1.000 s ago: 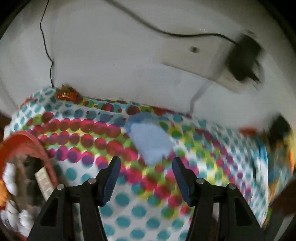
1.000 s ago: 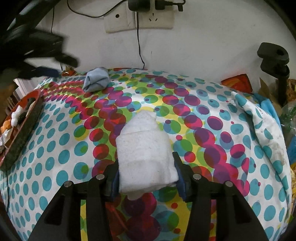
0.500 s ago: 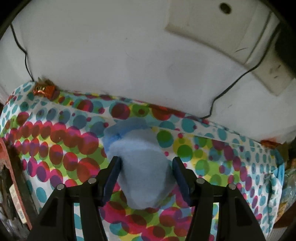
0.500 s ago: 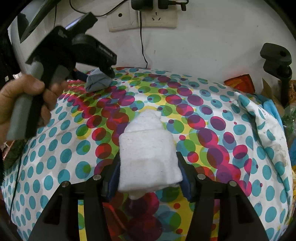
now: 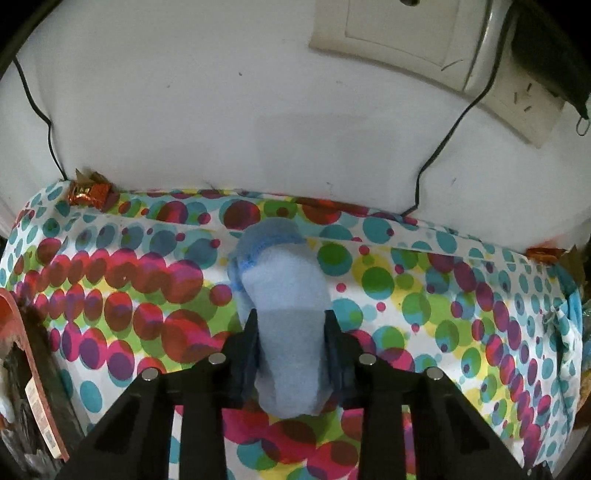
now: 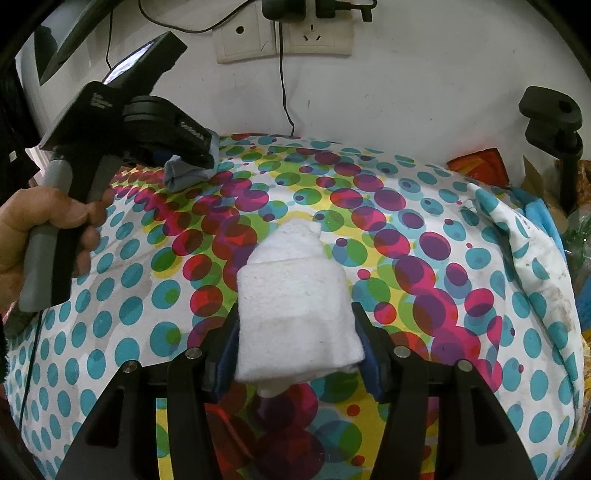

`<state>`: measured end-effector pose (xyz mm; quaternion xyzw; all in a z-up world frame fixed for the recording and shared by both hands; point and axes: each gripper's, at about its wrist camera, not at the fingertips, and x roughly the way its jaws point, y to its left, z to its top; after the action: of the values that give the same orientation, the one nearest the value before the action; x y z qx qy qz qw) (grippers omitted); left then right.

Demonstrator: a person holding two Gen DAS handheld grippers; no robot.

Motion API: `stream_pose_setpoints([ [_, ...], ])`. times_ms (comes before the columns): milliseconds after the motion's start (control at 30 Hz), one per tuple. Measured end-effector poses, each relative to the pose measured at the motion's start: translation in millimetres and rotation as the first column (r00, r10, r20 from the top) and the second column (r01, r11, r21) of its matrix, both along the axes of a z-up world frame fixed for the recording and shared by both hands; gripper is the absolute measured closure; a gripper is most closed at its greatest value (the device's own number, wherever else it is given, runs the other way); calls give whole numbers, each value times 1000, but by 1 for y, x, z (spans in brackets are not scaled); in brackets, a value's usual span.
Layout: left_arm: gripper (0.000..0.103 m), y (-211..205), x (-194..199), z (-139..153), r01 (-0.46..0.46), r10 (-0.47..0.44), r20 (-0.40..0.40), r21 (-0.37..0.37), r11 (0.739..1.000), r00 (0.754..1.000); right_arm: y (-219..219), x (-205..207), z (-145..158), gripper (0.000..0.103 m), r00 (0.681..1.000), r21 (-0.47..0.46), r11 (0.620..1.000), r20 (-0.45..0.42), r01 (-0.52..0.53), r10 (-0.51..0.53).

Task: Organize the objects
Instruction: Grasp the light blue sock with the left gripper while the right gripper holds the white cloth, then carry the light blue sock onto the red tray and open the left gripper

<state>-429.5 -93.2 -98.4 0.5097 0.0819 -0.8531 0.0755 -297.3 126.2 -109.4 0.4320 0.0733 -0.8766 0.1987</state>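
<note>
A rolled light-blue cloth (image 5: 284, 295) lies on the dotted tablecloth (image 5: 424, 314) near the wall. My left gripper (image 5: 290, 325) is shut on its near end, both pads pressing its sides. In the right wrist view the same cloth (image 6: 186, 173) shows at the back left under the left gripper's fingers (image 6: 192, 142). My right gripper (image 6: 295, 321) is shut on a folded white cloth (image 6: 293, 299) and holds it just above the middle of the table.
A red tray (image 5: 22, 350) with items stands at the left edge. An orange wrapper (image 5: 88, 192) lies by the wall. Wall sockets (image 6: 284, 33) with cables hang behind. A black clamp stand (image 6: 554, 122) and clutter sit at the right edge.
My left gripper moved forward over the blue cloth and closed on it. My right gripper stayed shut on the white cloth, nearly still.
</note>
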Motion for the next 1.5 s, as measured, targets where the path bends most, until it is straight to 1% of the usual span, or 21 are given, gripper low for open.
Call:
stream_pose_setpoints([
  [100,72,-1,8,2,7,-7,-6,-5,1000,1000,-1,0,0,49,1000,0,1000,0,0,0],
  [267,72,-5,27,8,17,-17,-4,-42,999,1000,-1,0,0,49,1000,9,1000,-2,1,-1],
  [333,72,-6,34,12,19,-19,-12,-74,997,1000,-1,0,0,49,1000,11,1000,-2,1,-1],
  [467,72,-5,48,18,31,-33,-21,-88,996,999,0,0,0,49,1000,5,1000,-1,2,-2],
  [567,72,-1,84,16,45,-48,-31,-94,995,998,-2,0,0,49,1000,20,1000,-4,2,-2],
  [600,72,2,91,17,53,-57,-39,-105,993,998,-3,0,0,49,1000,25,1000,-5,2,-2],
  [667,72,20,123,21,75,-83,-45,-155,985,996,-4,0,-1,49,1000,37,999,-9,2,-2],
  [800,72,34,156,26,121,-133,-46,-197,973,990,-4,0,-1,49,1000,38,999,-9,2,-2],
  [933,72,46,178,34,153,-173,-69,-232,961,982,-4,0,-1,49,1000,37,999,-9,2,-2],
  [1200,72,58,206,41,193,-216,-78,-233,953,973,-4,0,-1,48,1000,35,999,-8,2,-2],
  [1400,72,58,228,54,195,-224,-100,-241,951,970,-4,0,-1,48,1000,40,999,-10,2,-2],
  [1500,72,56,234,58,193,-221,-96,-240,951,971,-4,-1,-1,48,1000,39,999,-10,2,-2],
])
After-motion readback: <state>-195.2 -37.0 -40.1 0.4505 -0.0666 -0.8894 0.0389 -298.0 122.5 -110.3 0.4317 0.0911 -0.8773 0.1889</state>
